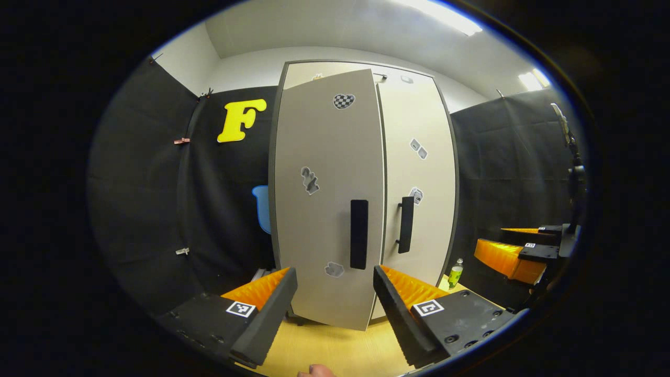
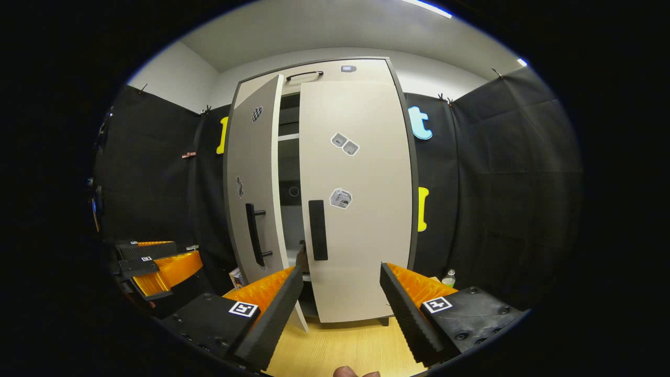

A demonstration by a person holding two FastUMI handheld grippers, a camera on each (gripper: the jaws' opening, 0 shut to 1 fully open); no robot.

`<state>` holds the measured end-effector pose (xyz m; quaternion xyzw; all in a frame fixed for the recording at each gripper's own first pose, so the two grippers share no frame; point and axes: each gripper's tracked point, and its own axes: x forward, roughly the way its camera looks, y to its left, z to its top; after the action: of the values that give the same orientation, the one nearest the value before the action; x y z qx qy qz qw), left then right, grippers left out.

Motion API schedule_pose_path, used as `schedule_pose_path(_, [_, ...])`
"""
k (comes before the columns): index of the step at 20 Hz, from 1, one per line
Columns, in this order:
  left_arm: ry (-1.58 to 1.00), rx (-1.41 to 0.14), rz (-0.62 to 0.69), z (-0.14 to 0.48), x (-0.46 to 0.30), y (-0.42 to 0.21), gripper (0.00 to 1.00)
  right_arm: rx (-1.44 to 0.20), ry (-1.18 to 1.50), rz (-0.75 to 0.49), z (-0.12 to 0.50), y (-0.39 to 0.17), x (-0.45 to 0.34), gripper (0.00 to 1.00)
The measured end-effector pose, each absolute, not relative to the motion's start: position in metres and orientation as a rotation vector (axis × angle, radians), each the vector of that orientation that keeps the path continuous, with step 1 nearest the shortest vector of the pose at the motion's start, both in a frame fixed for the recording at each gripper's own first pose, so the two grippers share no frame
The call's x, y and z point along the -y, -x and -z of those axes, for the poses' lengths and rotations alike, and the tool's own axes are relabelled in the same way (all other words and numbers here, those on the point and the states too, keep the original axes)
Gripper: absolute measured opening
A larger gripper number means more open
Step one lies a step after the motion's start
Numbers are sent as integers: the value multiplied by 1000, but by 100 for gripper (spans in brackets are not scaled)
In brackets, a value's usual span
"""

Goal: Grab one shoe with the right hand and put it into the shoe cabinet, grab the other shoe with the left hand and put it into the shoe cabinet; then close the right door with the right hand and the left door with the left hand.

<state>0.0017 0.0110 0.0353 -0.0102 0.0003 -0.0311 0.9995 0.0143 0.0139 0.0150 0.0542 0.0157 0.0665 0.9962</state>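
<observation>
The tall beige shoe cabinet (image 1: 419, 104) stands straight ahead. Its left door (image 1: 327, 199) hangs ajar, swung out toward me, with a dark handle (image 1: 359, 233). The right door (image 1: 419, 173) lies flush with the frame. My left gripper (image 1: 334, 275) is open, a short way in front of the left door's lower half. In the right gripper view, my right gripper (image 2: 341, 269) is open before the right door (image 2: 356, 199). The gap beside the left door (image 2: 256, 193) shows dim shelves (image 2: 289, 137). The right gripper (image 1: 515, 256) is off to the right, the left gripper (image 2: 157, 267) to the left.
Light wooden floor (image 1: 335, 345) runs up to the cabinet's foot. A small green bottle (image 1: 455, 272) stands on the floor by the cabinet's right side. A small box (image 2: 236, 277) sits low at the left corner. Black cloth walls close in on both sides.
</observation>
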Motion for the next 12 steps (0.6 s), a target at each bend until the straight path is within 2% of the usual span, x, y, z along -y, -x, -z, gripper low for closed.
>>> schedule_pose_path(6, [25,4,63,-36,-14,0,93,-32,-98,-126,-16,-12,-15,100])
schedule_pose_path(12, [22,-3,69,-34,-13,-1,93,-39,-90,-133,-14,-11,-18,98])
